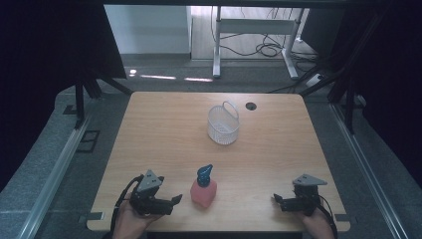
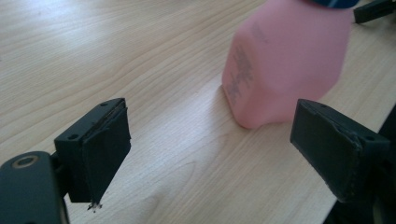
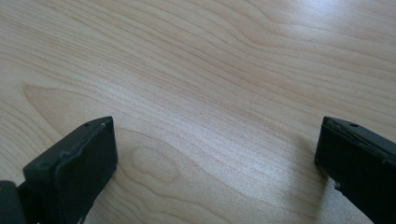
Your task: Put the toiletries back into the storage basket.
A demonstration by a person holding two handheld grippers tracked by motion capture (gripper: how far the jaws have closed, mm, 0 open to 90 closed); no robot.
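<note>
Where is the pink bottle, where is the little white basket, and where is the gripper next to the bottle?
pink bottle point(image 1: 203, 193), high view, on its pink body.
white basket point(image 1: 222, 130), high view, on its mesh front wall.
left gripper point(image 1: 175, 200), high view, between its open jaw tips.

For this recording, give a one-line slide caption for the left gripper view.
Open left gripper faces a pink bottle standing on the wooden table.

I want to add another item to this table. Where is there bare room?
Free: the left side, from the white basket to the table edge, and the right between basket and right gripper. Crowded: the near edge, where the left gripper is beside the pink bottle.
</note>
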